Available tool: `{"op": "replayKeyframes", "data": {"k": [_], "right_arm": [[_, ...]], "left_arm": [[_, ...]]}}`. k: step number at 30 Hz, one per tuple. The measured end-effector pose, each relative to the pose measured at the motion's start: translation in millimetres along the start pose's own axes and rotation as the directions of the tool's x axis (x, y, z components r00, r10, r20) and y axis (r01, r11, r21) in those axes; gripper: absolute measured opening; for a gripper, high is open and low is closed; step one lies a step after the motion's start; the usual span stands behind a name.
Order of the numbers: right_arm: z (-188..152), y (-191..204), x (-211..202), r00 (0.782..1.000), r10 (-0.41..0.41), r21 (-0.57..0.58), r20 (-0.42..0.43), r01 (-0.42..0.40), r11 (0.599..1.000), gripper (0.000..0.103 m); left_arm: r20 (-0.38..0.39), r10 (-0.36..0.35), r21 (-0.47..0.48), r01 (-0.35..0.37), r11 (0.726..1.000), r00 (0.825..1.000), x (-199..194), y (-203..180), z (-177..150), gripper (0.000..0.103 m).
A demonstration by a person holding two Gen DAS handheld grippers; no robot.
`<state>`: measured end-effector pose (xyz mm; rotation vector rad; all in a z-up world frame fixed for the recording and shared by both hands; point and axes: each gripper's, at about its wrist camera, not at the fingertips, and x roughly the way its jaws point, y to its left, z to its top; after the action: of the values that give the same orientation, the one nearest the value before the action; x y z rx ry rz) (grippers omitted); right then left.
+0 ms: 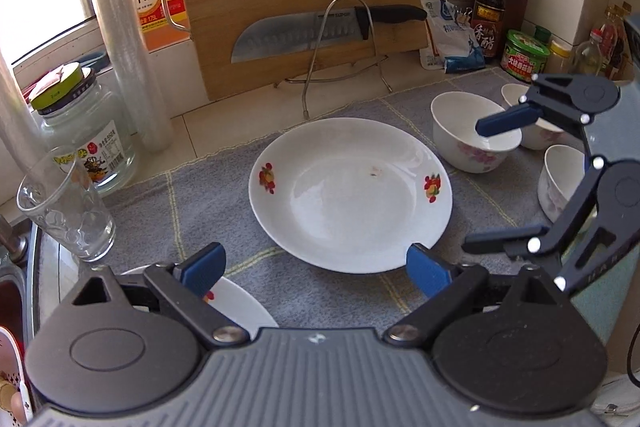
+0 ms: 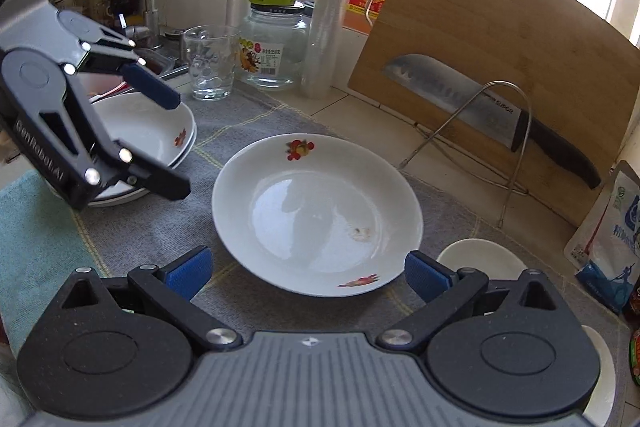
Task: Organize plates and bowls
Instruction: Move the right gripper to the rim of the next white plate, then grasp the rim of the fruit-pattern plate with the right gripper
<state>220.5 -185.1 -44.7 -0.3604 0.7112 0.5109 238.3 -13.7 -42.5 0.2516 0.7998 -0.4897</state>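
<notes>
The left claw is spread wide and holds nothing; the right claw is likewise wide and empty. The plate lies flat on the grey cloth on the desk, between both claws, with stacked plates to its left and bowls to its right. Risk: the glazed rim offers little purchase (a shallow pinch probably slips). A swing toward the stack could strike the drinking glass.
</notes>
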Motion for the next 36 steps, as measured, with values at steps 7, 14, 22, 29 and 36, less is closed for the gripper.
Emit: {"op": "replayKeyframes", "data": {"k": [7, 14, 22, 29, 36], "right_arm": [[33, -57, 19, 0.997, 0.075, 0.030, -0.023, -0.074, 0.997, 0.103], [62, -88, 81, 0.963, 0.223, 0.049, -0.150, -0.218, 0.975, 0.103], [75, -113, 141, 0.894, 0.365, 0.154, -0.261, -0.335, 0.930, 0.087], [80, -112, 169, 0.847, 0.426, 0.144, -0.318, -0.401, 0.905, 0.074], [80, -114, 176, 0.823, 0.464, 0.162, -0.327, -0.435, 0.886, 0.073]], "left_arm": [[-0.029, 0.057, -0.041, -0.058, 0.997, 0.998, 23, -40, -12, 0.097], [-0.077, 0.149, -0.079, -0.155, 0.985, 0.986, 48, -61, -18, 0.097], [-0.066, 0.188, -0.080, -0.193, 0.978, 0.980, 61, -65, -16, 0.097], [-0.047, 0.187, -0.089, -0.190, 0.978, 0.981, 67, -59, -13, 0.096], [-0.043, 0.160, -0.088, -0.163, 0.983, 0.986, 73, -55, -12, 0.096]]}}
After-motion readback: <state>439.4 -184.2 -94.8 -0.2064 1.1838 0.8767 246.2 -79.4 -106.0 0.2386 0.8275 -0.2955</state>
